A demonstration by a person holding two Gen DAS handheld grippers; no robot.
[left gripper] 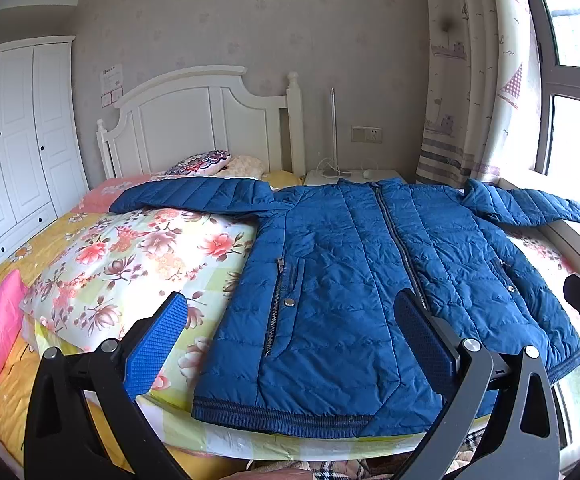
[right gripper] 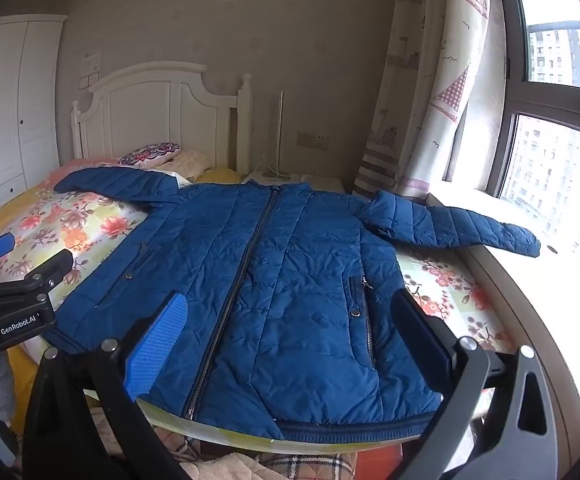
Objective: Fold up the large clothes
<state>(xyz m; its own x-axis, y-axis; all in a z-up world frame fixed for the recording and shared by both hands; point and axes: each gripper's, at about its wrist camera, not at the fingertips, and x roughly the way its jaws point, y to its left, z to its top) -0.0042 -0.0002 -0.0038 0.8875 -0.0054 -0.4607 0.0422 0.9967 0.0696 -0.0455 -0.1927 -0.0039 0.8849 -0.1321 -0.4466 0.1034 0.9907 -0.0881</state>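
The left gripper [left gripper: 291, 344] hovered at the bed's [left gripper: 226, 440] near edge, jaws wide apart and empty, over the left half of the hem. The right gripper [right gripper: 290, 344] matched it over the right half, gripping nothing. One blue padded jacket [right gripper: 274, 280] lay flat, zipped, front up, both sleeves spread, collar toward the headboard [left gripper: 202, 120]. No containers showed.

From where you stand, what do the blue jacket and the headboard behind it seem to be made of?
The jacket looks like a thin, slightly shiny synthetic shell, probably nylon or polyester, quilted over padding: stitched channels, fine crinkles, a ribbed knit hem. The headboard looks like white-painted wood with a smooth finish: panelled sections and turned posts.
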